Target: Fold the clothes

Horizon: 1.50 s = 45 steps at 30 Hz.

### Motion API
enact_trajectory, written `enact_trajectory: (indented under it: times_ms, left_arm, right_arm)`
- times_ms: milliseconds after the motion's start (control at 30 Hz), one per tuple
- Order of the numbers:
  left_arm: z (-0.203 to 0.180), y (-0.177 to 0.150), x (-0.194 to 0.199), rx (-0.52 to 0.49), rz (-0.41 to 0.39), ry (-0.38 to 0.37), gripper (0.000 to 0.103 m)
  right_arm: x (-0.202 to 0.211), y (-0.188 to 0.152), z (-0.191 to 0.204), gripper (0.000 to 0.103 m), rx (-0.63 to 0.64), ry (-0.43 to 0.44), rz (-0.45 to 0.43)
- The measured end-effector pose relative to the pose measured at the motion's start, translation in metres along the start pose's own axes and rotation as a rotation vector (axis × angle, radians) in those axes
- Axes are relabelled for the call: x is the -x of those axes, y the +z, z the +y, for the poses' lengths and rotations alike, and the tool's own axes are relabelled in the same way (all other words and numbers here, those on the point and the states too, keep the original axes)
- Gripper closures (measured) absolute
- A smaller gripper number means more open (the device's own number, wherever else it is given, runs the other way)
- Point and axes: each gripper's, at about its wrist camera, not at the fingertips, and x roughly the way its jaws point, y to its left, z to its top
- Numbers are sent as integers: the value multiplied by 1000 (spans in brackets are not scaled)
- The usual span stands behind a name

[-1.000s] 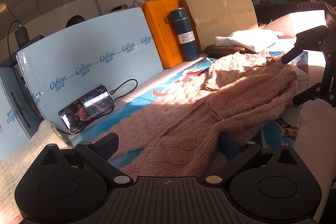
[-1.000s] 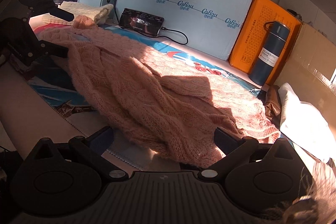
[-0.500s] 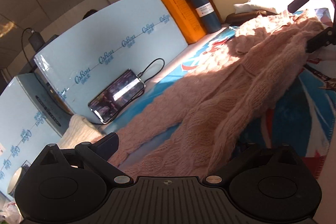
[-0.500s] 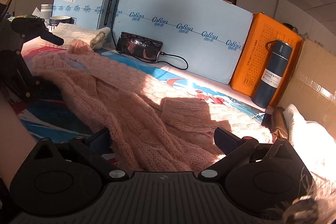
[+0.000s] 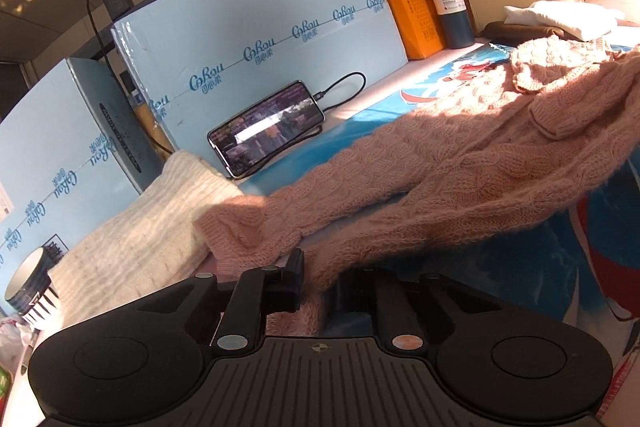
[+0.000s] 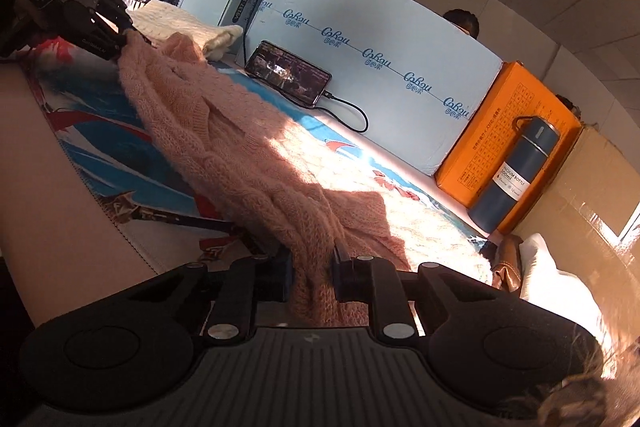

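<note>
The pink knitted sweater [image 6: 240, 147] lies long across the printed mat [image 6: 100, 131] on the table, and it is pulled into a band between my two claws, with one sleeve end [image 5: 248, 231] resting against a cream knit [image 5: 132, 239] that is already folded at the left end. My left claw [image 5: 316, 279] is clenched on the near edge of the sweater at that end; I see the fuzzy knit bunched between its fingers, and in the right wrist view the same claw [image 6: 120, 39] has the fabric lifted a little from the mat. My right claw [image 6: 312, 275] is also clenched on the sweater, at the opposite end, with a thick gather of wool between its two fingers. So I judge that the step in hand is the grasp of the front edge with both claws, just made, and the fold itself is not yet started. The next move, I think, calls for lifting both ends together and level, and carrying the edge toward the blue boxes [image 6: 360, 39]. The phone [image 5: 266, 127] with its cable [image 6: 352, 111] stands close behind the sweater, so the edge must come down before it.
</note>
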Motion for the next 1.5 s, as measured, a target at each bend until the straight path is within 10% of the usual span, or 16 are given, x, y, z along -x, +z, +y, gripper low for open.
enact_trajectory:
  times_ms: [267, 567, 933, 1100, 1500]
  left_arm:
    - [1, -2, 25, 55, -46, -57, 96]
    - [62, 21, -10, 384, -94, -112, 89]
    - [101, 14, -60, 646, -71, -174, 81]
    - [112, 5, -68, 738, -81, -159, 42]
    - [119, -3, -78, 846, -94, -195, 46]
  right_arm:
    - [27, -3, -19, 89, -198, 85, -41]
    - [-14, -4, -115, 89, -705, 271, -153]
    - [-92, 3, -163, 88, -915, 221, 5]
    - [-109, -7, -173, 77, -1012, 192, 41]
    - [-74, -11, -164, 24, -994, 115, -11]
